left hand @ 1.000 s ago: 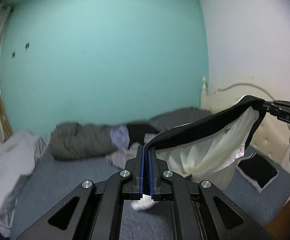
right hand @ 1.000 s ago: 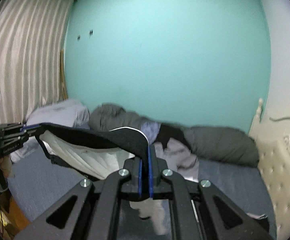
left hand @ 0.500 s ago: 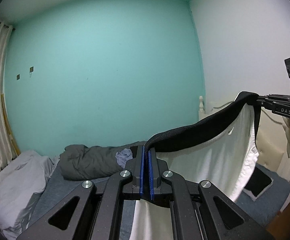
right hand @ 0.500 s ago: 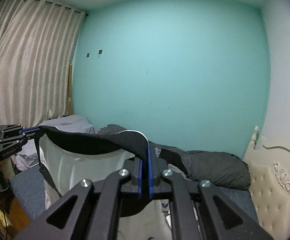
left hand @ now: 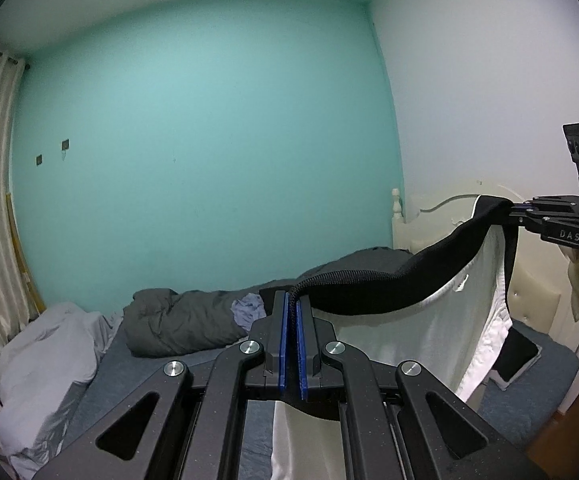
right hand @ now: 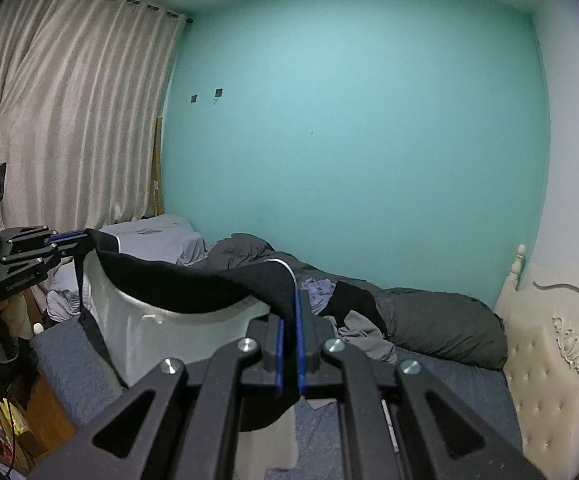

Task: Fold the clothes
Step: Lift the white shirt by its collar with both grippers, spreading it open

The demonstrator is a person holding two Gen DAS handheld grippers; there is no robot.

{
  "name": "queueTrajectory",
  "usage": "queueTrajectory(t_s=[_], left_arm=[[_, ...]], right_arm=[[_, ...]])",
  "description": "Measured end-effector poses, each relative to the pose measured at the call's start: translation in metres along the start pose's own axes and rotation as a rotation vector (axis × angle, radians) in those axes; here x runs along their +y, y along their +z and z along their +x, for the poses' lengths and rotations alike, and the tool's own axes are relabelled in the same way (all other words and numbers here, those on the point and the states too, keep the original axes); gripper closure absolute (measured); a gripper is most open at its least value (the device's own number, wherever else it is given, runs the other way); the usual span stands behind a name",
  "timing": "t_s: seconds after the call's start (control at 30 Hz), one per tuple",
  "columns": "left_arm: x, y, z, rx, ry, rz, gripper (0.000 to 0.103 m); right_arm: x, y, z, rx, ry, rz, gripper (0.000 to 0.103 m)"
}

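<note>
teal wall [right hand: 349, 140] at the back, cream pleated curtain [right hand: 69, 120] to its left. blue-grey bed [right hand: 449, 376] below, with a dark grey duvet [left hand: 177, 324] bunched along the wall and pale grey bedding [left hand: 41, 356] heaped near the curtain. tufted cream headboard [right hand: 545, 360] with a carved ornament at the right. dark flat device [left hand: 517, 360] lying on the bed's corner.

We hold both grippers up, pointing nearly level. Our left gripper [left hand: 291, 300] is clamped on the garment [left hand: 389, 288]; our right gripper [right hand: 288, 304] pinches its other end, side by side.
</note>
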State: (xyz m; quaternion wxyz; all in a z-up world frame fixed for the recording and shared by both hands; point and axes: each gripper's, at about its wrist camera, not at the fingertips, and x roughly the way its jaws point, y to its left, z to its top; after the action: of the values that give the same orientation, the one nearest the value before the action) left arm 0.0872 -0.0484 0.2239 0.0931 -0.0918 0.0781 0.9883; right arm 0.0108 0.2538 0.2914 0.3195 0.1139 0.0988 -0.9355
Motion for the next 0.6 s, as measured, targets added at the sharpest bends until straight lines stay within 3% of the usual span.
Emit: queueTrajectory(t_s=[0.6], left_arm=[[-0.001, 0.048, -0.058, -0.115, 0.024, -0.003, 0.099]], right_arm=[[0.018, 0.041, -0.065, -0.103, -0.024, -0.032, 0.099]])
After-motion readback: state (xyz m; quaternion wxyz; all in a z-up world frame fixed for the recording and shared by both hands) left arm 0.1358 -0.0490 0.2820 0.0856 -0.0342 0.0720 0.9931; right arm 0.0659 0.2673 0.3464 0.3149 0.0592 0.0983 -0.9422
